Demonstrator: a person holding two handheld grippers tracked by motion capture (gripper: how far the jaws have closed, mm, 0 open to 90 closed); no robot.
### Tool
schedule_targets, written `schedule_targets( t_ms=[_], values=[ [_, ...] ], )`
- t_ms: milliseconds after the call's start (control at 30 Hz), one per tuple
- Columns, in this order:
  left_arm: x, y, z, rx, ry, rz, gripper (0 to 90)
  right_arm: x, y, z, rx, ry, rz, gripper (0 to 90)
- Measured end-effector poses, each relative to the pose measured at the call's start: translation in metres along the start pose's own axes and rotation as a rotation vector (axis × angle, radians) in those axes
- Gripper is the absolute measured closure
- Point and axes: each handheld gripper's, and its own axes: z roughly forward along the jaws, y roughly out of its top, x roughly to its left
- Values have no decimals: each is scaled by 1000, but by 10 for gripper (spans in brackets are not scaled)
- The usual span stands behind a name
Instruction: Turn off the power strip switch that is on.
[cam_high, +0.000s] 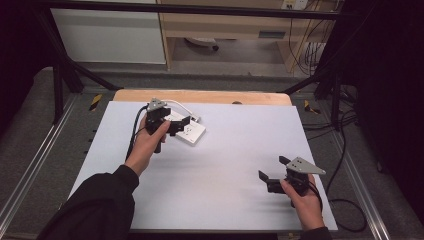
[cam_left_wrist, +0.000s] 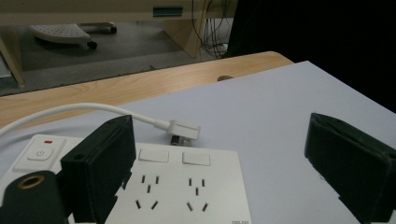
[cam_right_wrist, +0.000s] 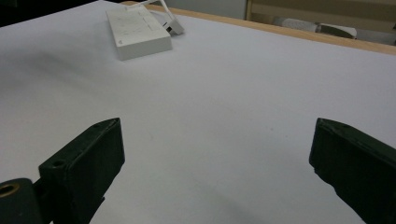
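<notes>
White bench (cam_high: 225, 165), lab floor behind. Power strip (cam_high: 189, 129) at far left. Left claw (cam_high: 172, 123) spread wide over strip, likely lining up grasp. Right claw (cam_high: 272, 172) spread, empty, parked near right.

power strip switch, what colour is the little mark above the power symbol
Red, a small bar on the white switch of the power strip, clearest in the left gripper view.

A white sheet (cam_high: 235, 170) covers the counter (cam_high: 200, 96), whose light wood edge shows along the far side. Black frame bars (cam_high: 60, 75) stand around it on a grey floor (cam_high: 30, 130). Beyond are a white panel (cam_high: 107, 35) and pale wooden furniture (cam_high: 225, 25), with cables (cam_high: 305, 50) hanging at the right. The right side of the room is dark.
</notes>
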Motion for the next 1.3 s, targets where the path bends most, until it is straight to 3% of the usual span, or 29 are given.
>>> schedule_targets(
  t_ms=[333, 800, 1000, 1300],
  values=[
    [8, 0, -30, -10, -6, -21, 71, 0, 0, 0, 3, 0, -7, 38],
    [13, -12, -62, 116, 2, -10, 80, 1, 0, 1, 7, 0, -11, 38],
    [13, -20, -74, 154, 3, 18, 81, 0, 0, 1, 9, -3, -12, 38],
    [8, -38, -91, 174, -5, 10, 81, 1, 0, 2, 16, -6, -16, 38]
  ],
)
